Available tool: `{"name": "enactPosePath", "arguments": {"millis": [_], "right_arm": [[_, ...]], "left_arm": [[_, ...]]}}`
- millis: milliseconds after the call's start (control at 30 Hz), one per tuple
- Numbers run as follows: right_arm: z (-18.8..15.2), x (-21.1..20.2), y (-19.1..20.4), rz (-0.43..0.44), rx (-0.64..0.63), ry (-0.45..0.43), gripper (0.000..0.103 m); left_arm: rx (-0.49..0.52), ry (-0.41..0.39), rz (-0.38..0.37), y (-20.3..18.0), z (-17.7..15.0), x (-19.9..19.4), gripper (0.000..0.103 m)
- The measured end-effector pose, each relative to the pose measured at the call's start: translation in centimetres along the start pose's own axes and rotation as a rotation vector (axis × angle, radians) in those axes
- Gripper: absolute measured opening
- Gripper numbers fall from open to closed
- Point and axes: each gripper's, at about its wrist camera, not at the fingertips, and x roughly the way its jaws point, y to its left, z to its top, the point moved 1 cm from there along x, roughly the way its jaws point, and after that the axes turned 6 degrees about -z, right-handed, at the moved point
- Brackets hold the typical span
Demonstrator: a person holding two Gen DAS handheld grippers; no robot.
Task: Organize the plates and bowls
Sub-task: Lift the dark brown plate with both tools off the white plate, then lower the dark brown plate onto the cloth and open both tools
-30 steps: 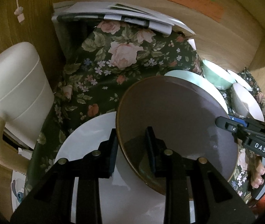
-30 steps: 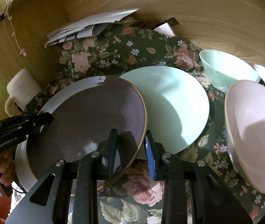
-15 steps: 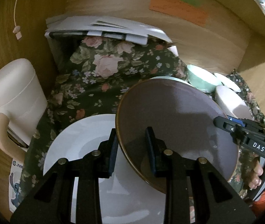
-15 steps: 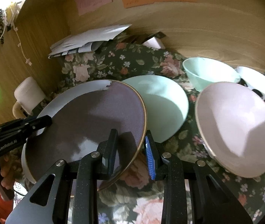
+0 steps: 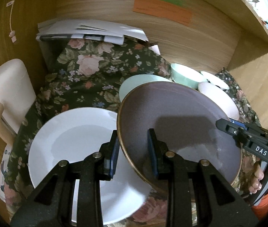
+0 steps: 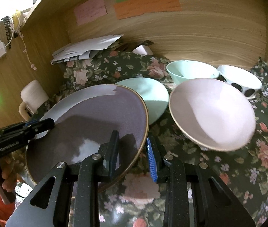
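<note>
1. I count three plates: a purple plate (image 6: 96, 124) in my grippers, a white plate (image 5: 73, 143) under it, a mint plate (image 6: 149, 98) beyond.
2. Three bowls sit ahead to the right: a pink bowl (image 6: 213, 113), a mint bowl (image 6: 188, 71), a white bowl (image 6: 241, 79).
3. One cream jug (image 5: 11, 89) stands far left.
4. Three paper notes (image 6: 147, 4) hang on the back wall.

Floral cloth (image 6: 238, 170); plates, bowls atop
</note>
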Motion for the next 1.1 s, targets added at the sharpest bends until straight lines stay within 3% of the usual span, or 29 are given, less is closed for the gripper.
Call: {"name": "enactPosePath", "arguments": {"millis": [467, 1100], "right_arm": [[-3.1, -2.7, -1.6, -0.039, 0.028, 0.005, 0.026], [-6.1, -2.5, -5.1, -0.084, 0.092, 0.074, 0.026]], "left_arm": [[0.02, 0.025, -0.041, -3.1, -2.4, -0.3, 0.029], [0.011, 0.131, -0.084, -5.8, -4.6, 3.4, 0.029]]}}
